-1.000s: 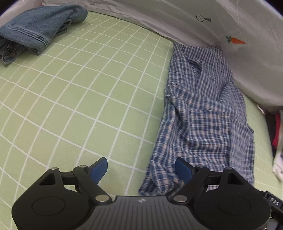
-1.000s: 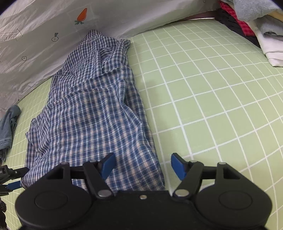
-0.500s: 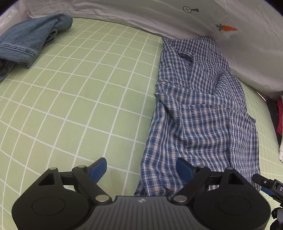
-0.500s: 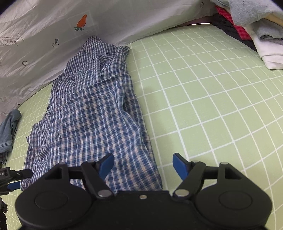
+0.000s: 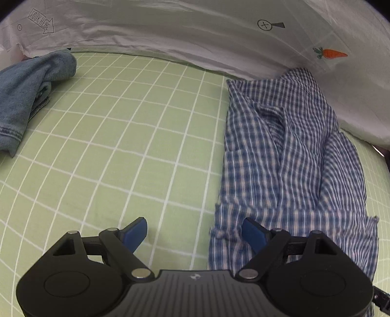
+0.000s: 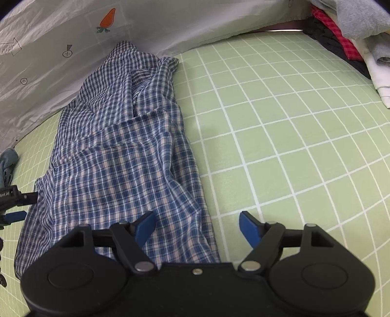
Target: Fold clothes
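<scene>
Shirt [image 6: 121, 151]: blue-white check, rumpled, folded into long strip on green grid sheet [image 6: 280, 146], far end against white printed cloth [image 6: 61, 29].
Left gripper [image 5: 195, 234]: wide open, empty, straddling shirt's near-left edge.
Right gripper [image 6: 197, 224]: wide apart, empty, straddling near-right edge.
Open sheet both sides.
Denim [image 5: 26, 92] far left; clothes pile [image 6: 353, 36] far right.

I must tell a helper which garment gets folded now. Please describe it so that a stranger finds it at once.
On the green grid-patterned sheet, look beside the white cloth with a carrot print. The blue-and-white checked shirt lies there in a long strip. The denim piece and the clothes pile lie apart.
</scene>
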`<state>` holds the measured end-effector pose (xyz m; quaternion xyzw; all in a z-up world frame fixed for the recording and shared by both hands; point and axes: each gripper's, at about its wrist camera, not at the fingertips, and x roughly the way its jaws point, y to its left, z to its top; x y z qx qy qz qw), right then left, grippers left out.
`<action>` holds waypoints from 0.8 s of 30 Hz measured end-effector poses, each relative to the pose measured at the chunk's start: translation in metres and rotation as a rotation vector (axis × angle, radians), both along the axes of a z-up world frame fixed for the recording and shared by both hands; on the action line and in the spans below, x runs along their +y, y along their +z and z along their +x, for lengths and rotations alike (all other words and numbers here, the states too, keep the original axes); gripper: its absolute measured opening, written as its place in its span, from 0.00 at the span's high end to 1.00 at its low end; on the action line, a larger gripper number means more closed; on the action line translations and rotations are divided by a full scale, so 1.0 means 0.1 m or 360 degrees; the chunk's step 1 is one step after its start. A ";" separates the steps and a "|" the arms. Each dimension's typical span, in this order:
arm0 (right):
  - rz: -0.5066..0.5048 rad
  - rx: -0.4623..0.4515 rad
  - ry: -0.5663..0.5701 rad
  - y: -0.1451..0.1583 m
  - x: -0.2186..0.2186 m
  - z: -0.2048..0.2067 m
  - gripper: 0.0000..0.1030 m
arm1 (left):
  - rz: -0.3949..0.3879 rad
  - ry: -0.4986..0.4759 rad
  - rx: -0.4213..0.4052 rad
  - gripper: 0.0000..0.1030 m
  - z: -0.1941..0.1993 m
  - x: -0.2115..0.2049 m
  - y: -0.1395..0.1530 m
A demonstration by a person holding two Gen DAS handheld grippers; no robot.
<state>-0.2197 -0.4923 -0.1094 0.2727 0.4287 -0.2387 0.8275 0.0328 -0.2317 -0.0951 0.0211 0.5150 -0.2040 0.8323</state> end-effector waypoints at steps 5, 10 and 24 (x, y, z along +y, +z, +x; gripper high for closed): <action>-0.0005 -0.0010 -0.0025 0.02 -0.03 0.03 0.26 | -0.0050 0.0064 0.0008 0.17 0.08 -0.02 0.05; 0.0035 0.0000 -0.0041 -0.01 -0.02 -0.02 0.25 | -0.0094 0.0085 0.0098 0.17 -0.18 0.21 0.03; 0.0156 -0.0033 -0.0021 -0.04 0.11 -0.24 0.23 | -0.0275 0.0162 0.0413 0.16 -0.88 0.83 -0.10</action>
